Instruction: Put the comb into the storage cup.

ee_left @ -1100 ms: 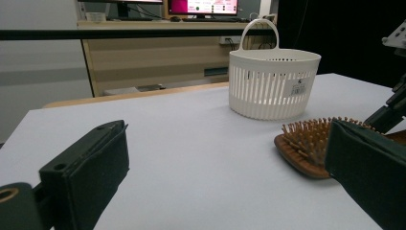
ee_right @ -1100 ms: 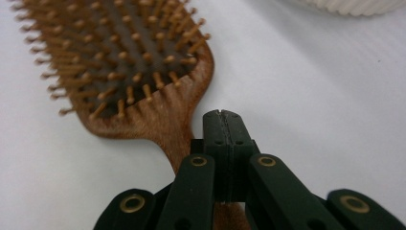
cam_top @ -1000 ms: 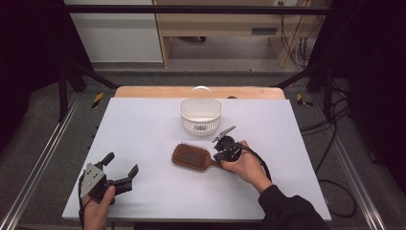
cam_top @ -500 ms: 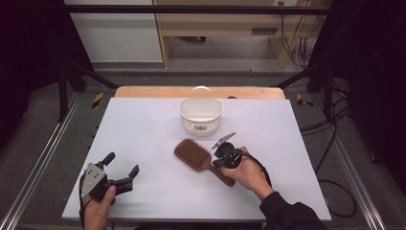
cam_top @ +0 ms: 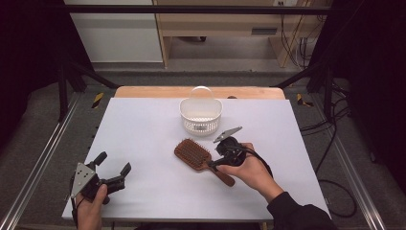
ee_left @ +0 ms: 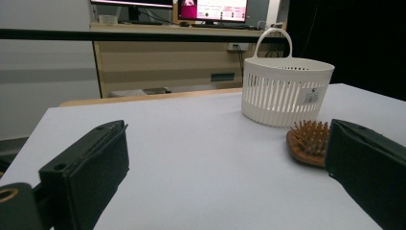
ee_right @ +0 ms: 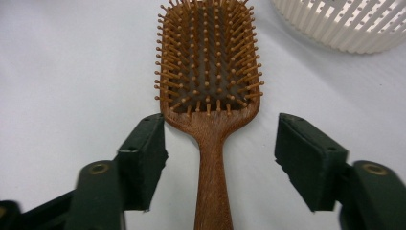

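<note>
A wooden paddle hairbrush (cam_top: 193, 154) lies bristles up on the white table (cam_top: 143, 124), its handle pointing toward the near right. My right gripper (cam_top: 214, 165) is open, one jaw on each side of the handle just below the brush head. In the right gripper view the hairbrush (ee_right: 209, 72) runs up the middle, and my right gripper (ee_right: 220, 143) touches neither side of the handle. My left gripper (cam_top: 113, 164) rests open near the front left corner, holding nothing. The left gripper (ee_left: 225, 167) looks across the table at the brush head (ee_left: 309, 141).
A white slatted basket (cam_top: 201, 115) with a handle stands upright just beyond the brush, at the table's middle back. The basket (ee_left: 286, 91) looks empty from here; its wall (ee_right: 344, 24) is close to the brush tip. A wooden strip (cam_top: 158, 91) edges the far side.
The brush has turned, its handle swinging toward the near edge. The right hand and gripper followed it a little nearer. The left gripper has not moved.
</note>
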Demonstrator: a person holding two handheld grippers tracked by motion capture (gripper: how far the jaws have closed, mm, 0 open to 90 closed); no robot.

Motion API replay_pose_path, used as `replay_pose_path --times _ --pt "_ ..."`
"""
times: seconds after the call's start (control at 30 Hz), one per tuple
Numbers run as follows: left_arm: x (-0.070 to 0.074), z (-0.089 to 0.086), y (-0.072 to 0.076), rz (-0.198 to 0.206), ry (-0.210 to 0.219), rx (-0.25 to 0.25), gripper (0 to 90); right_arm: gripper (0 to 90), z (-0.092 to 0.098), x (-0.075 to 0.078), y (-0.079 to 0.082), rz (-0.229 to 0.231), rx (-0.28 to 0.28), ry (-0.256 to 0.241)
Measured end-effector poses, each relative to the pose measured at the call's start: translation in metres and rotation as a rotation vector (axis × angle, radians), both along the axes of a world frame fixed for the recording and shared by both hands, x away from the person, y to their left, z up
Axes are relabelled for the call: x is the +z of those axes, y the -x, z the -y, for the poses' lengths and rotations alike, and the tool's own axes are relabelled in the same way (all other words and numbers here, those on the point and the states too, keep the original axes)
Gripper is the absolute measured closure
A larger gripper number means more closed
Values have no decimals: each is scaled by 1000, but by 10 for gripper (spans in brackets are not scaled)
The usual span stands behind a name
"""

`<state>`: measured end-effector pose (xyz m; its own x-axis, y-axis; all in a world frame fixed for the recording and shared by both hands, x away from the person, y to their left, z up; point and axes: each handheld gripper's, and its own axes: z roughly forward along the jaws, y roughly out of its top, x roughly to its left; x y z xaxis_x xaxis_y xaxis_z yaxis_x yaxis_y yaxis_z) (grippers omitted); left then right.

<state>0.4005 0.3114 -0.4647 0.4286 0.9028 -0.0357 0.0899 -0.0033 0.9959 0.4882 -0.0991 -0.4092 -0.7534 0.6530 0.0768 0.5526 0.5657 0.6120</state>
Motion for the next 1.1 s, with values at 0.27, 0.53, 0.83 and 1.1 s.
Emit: replay_pose_path --times 0.27,0.53,0.83,1.1 --pt "0 0 1 -2 -5 4 16 117 -9 -2 -6 2 -15 58" --pt "-1 2 1 -8 -26 12 16 116 -14 -16 -8 -45 -9 80" --pt "-1 4 -1 -13 -25 6 16 195 -22 -28 -4 -85 13 105" --pt "-1 4 1 -10 -23 4 16 355 -25 -34 -4 -105 15 154"
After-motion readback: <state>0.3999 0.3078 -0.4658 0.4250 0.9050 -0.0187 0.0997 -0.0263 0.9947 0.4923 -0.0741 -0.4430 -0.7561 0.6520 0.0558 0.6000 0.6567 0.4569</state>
